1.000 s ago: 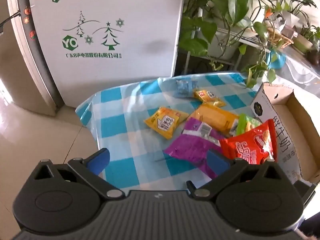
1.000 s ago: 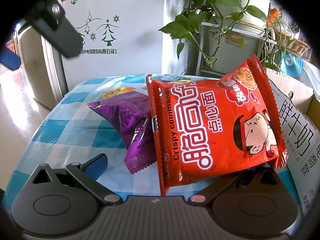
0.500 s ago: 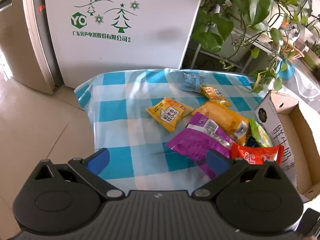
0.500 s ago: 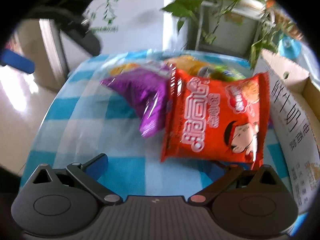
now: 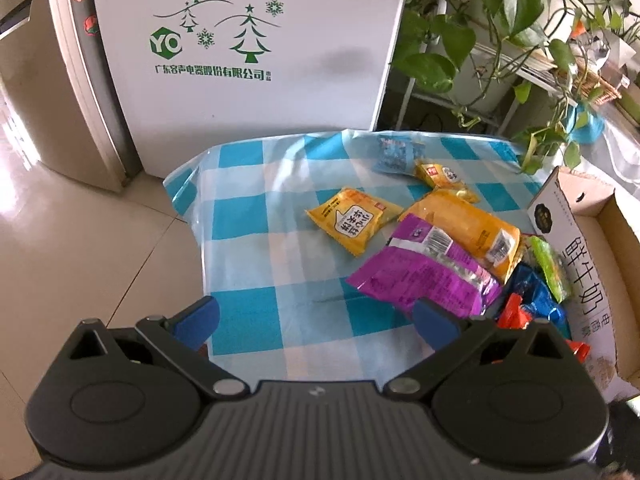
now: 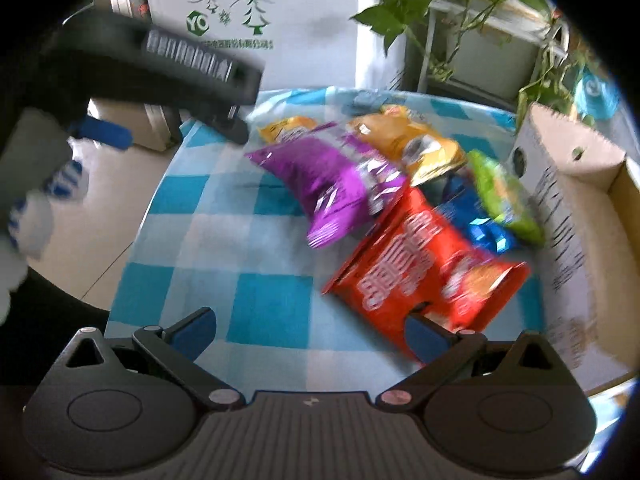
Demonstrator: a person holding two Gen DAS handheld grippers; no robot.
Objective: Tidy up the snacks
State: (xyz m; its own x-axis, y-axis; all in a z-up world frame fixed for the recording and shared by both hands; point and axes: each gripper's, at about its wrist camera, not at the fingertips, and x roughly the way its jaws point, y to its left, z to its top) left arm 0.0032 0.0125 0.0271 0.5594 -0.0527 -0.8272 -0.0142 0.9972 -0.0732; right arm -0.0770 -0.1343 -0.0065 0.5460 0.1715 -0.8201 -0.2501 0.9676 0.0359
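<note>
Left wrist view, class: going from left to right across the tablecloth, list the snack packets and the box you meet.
yellow packet with speech bubble → purple packet → green packet → cardboard box

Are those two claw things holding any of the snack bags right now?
No. Both the left gripper and right gripper are open and empty; the red bag lies loose on the tablecloth.

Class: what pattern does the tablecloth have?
Blue-and-white checks on the tablecloth, clearest in the left wrist view.
</note>
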